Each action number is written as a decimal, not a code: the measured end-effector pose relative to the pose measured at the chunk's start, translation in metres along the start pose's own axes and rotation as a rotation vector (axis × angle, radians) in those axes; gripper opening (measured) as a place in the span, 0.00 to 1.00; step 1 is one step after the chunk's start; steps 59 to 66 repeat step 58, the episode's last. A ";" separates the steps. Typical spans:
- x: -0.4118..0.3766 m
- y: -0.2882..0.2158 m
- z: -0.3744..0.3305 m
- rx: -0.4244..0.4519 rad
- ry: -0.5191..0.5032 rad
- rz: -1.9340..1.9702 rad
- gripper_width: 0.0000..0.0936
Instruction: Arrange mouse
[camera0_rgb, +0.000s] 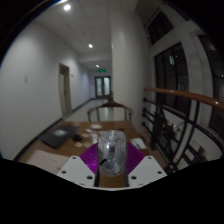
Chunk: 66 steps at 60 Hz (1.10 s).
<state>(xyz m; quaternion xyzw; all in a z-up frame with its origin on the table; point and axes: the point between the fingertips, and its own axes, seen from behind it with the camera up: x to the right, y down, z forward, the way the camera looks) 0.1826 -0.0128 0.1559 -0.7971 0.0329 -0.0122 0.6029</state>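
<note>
A handheld gripper (112, 172) is carried high above a wooden table (75, 147) at the end of a long corridor, with a light grey computer mouse (112, 154) clamped between its two fingers. The purple pads (91, 157) press against the mouse from either side, and no gap shows between pad and shell. The mouse stands on end in the grasp, its long axis running up and away from the fingertips rather than lying flat, so the body sticks out well beyond the fingers toward the table.

The table lies ahead of and below the gripper, and the mouse is clear of it, touching nothing but the pads. A dark flat object, possibly a laptop (57, 135), rests on the table to one side, with a pale sheet of paper (42, 157) nearer. A wooden chair (109, 109) stands at the table's far end, and a railing (180, 100) runs along the window side.

The gripper appears level and aimed straight down the table's length. Setting the mouse down would likely call for tipping it forward so its base meets the wood.
</note>
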 end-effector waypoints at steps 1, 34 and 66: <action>-0.018 -0.011 -0.004 0.015 -0.020 0.007 0.35; -0.297 0.173 0.031 -0.321 -0.104 -0.054 0.43; -0.272 0.158 -0.031 -0.360 -0.325 -0.070 0.91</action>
